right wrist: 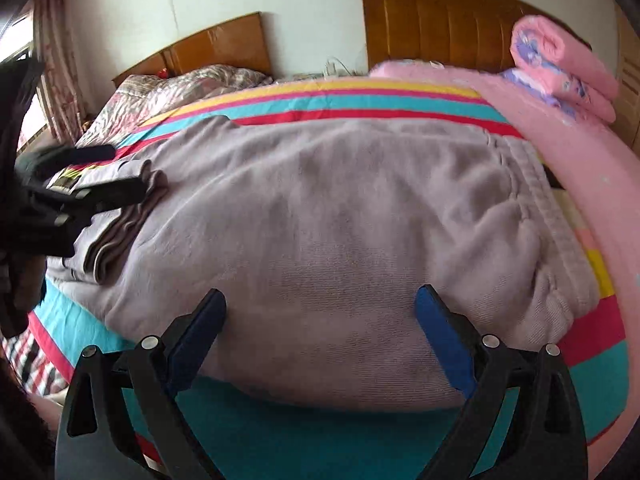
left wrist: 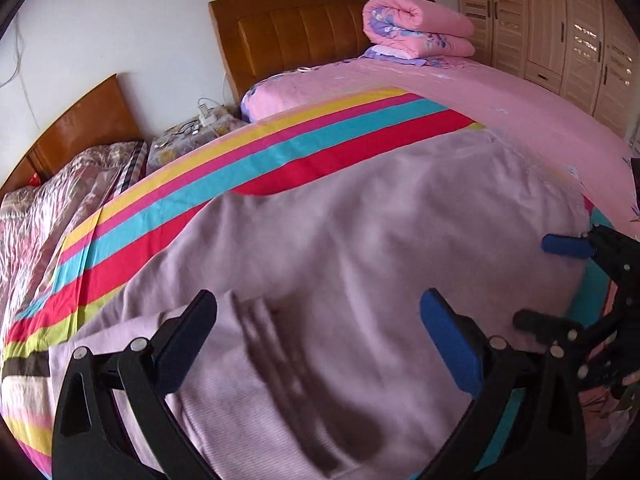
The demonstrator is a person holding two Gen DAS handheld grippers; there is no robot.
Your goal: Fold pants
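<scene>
Here, lilac pants spread flat on a striped sheet over the bed, elastic waistband toward the right, leg ends doubled over at the left. Left gripper poised low above the leg end, tilted down, jaws spread wide, gripping nothing. Right gripper at the near edge of the seat, fingers likewise parted wide and empty, angled along the fabric. Beyond, a rolled pink quilt against the wooden headboard.

Soft, matt, fleecy knit pants; smooth woven striped sheet; glossy varnished wood headboard; matt plastic left gripper.
</scene>
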